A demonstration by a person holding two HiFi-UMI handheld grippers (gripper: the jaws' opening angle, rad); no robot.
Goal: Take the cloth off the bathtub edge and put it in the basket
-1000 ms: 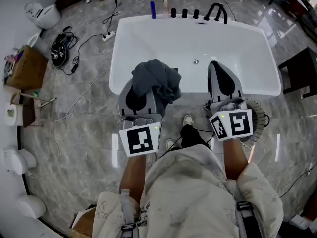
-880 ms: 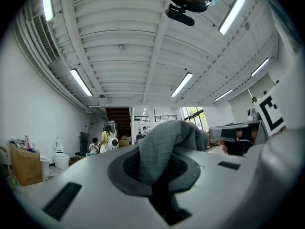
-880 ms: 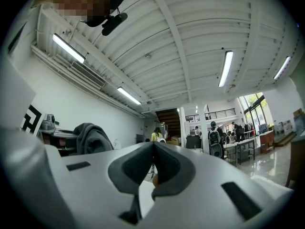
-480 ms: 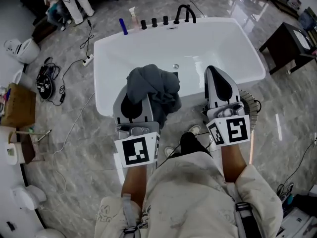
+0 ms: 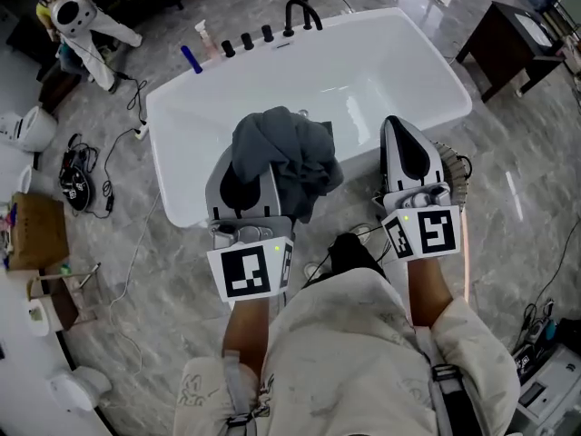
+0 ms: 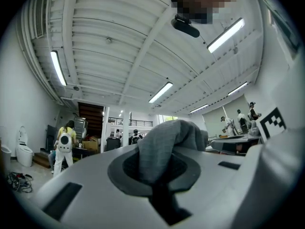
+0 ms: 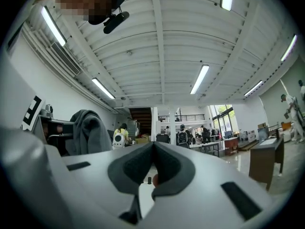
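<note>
A dark grey cloth (image 5: pixel 289 157) hangs bunched from my left gripper (image 5: pixel 243 173), which is shut on it above the near rim of the white bathtub (image 5: pixel 363 71). In the left gripper view the cloth (image 6: pixel 167 144) rises folded from between the pads of the left gripper (image 6: pixel 159 180). My right gripper (image 5: pixel 400 127) is shut and holds nothing, to the right of the cloth. The right gripper view shows that gripper (image 7: pixel 151 163) with its jaws meeting, and the cloth (image 7: pixel 90 130) off to the left. A wire basket (image 5: pixel 453 173) stands on the floor, partly hidden behind the right gripper.
A black faucet (image 5: pixel 300 12) and bottles (image 5: pixel 192 59) line the tub's far rim. A dark side table (image 5: pixel 508 34) stands at the right. Cables (image 5: pixel 82 171), a cardboard box (image 5: pixel 36 230) and a toilet (image 5: pixel 23 127) lie at the left. A person in white (image 5: pixel 82 21) stands at the far left.
Both grippers have swung together to the right, the left one still carrying the cloth. The tub now sits turned and further left in the head view.
</note>
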